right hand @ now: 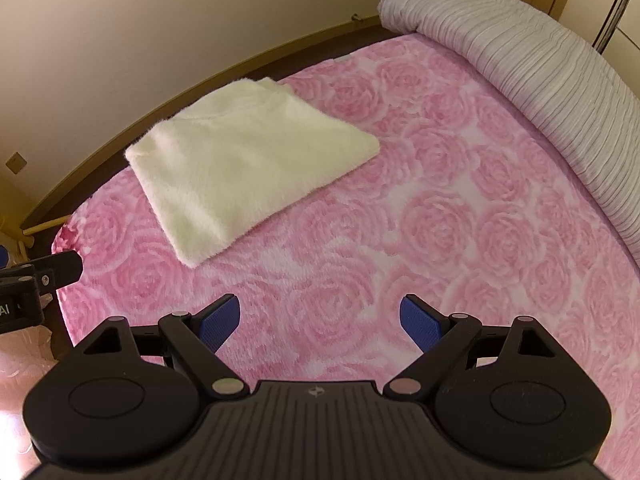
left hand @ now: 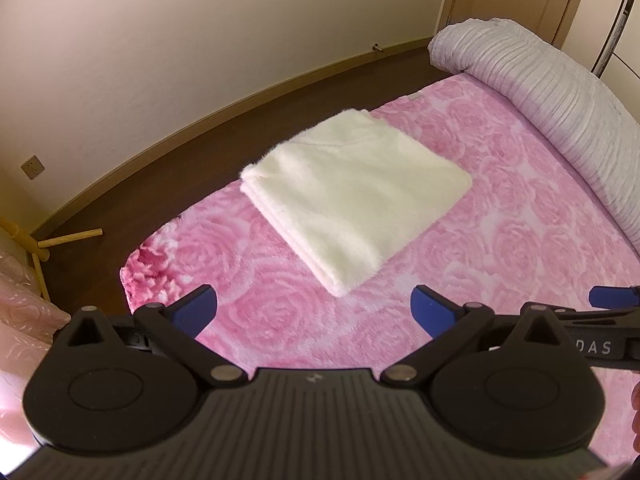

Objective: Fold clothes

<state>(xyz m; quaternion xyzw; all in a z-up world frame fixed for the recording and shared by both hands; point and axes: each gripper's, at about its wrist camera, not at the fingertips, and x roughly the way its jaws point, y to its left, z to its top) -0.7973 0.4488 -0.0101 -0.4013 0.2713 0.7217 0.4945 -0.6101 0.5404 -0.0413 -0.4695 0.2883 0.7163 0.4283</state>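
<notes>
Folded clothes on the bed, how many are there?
1: a cream fuzzy garment, folded, on the pink bedspread near the bed's wall-side edge. The grey duvet could hide others.

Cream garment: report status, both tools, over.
Left tool open, empty. Right tool open, empty. Cream garment folded flat on pink blanket. Nothing in the way.

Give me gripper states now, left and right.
Left gripper: jaws open, holding nothing, short of the folded cream garment.
Right gripper: jaws open, holding nothing, over the pink blanket.

One folded garment (left hand: pixel 356 196) — two tongs (left hand: pixel 314 312)
</notes>
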